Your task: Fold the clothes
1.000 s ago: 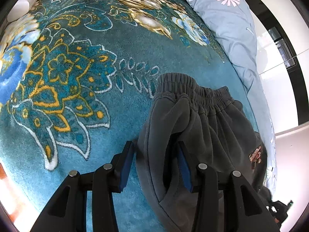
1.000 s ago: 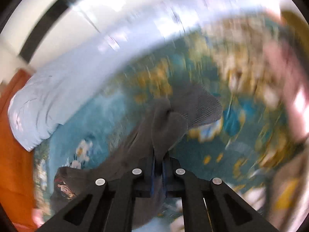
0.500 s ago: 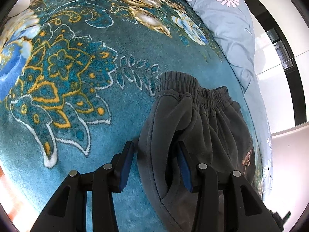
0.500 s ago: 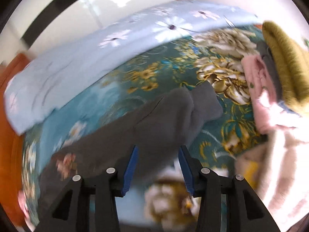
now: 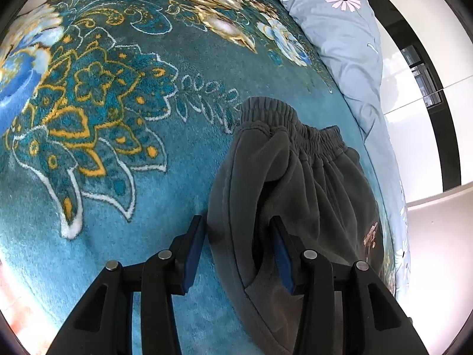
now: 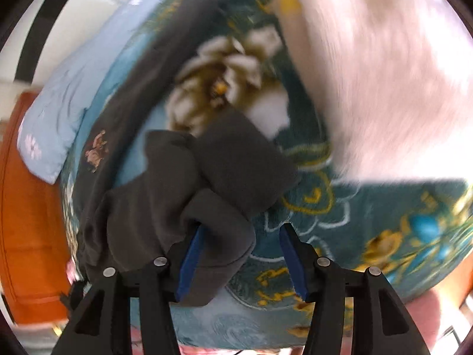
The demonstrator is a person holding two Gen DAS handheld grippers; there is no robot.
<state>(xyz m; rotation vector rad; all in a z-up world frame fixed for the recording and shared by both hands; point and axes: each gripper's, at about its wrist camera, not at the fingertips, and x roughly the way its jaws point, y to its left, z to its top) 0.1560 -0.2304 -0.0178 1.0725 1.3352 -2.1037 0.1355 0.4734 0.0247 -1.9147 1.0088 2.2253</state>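
Only from the left gripper (image 5: pixel 238 254) does the trousers' (image 5: pixel 301 183) waistband (image 5: pixel 295 127) show.

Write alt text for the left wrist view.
Dark grey sweatpants lie bunched on a teal floral blanket, waistband away from the camera. The open left gripper straddles a fold of them. A pale blue pillow lies beyond.

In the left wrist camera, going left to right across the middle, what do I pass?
Teal floral blanket → dark grey sweatpants → light blue floral pillow along the bed's edge → white wall with a black window frame.
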